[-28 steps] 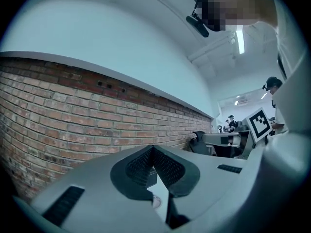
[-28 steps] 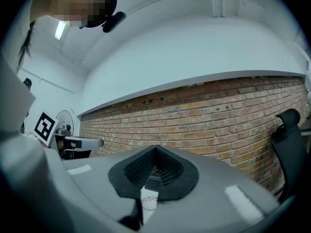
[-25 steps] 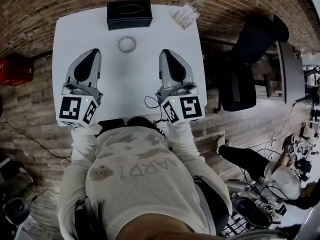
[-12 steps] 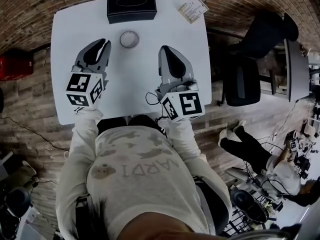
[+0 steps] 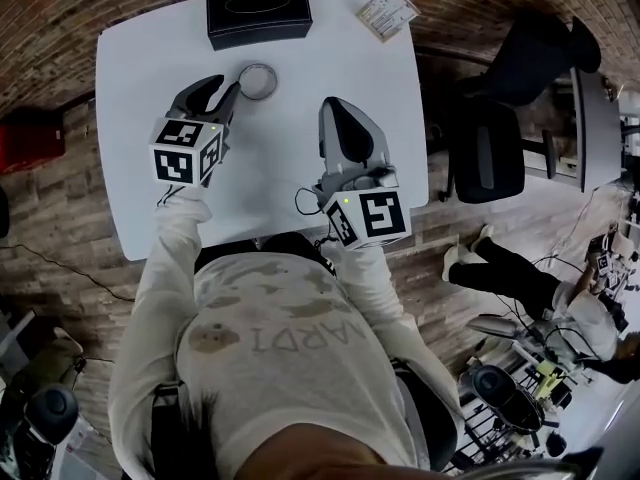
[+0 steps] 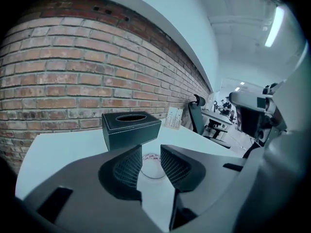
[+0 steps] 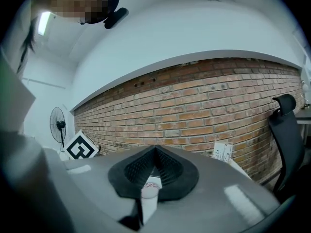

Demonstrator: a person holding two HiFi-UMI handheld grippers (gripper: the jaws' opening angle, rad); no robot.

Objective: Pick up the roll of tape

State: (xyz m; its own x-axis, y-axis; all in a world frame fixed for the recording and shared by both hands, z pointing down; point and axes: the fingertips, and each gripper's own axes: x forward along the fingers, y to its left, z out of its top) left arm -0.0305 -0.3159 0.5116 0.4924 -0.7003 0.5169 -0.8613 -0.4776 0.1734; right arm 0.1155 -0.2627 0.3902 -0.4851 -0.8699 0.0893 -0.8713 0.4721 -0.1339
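L gripper (image 6: 150, 155): jaws have just been opening and now stand apart at a mid gap, nothing between the pads. Roll of tape (image 5: 272, 81) lies flat on the worktop just ahead of them. In the L gripper view it shows thru the gap past the tips. In the head view the nearer jaw tip is right beside the roll's rim; can't tell if it touches. Gripper tilts down twd the roll, marker cube at its back end.

R gripper (image 7: 155, 152): jaws closed, tips meeting, nothing gripped. A small pale bit w/ reddish print shows in the slot below the tips; can't tell what it is. It sits over the worktop's right half, well apart from the roll, pointing twd the far edge.

Roll is a clear ring w/ printed core, on the white worktop (image 5: 280, 163), left of centre twd the far side. Black tissue box (image 5: 258, 13) stands just beyond it at the far edge, oval slot on top. Small printed card (image 5: 387, 12) is at the far right corner.

Person's pale sleeves (image 5: 170, 258) run back from both grippers. Brick wall (image 6: 73, 72) stands behind the worktop. Black office chair (image 5: 495, 163) is off to the right, and a standing fan (image 7: 58, 125) shows at the left of the R gripper view.
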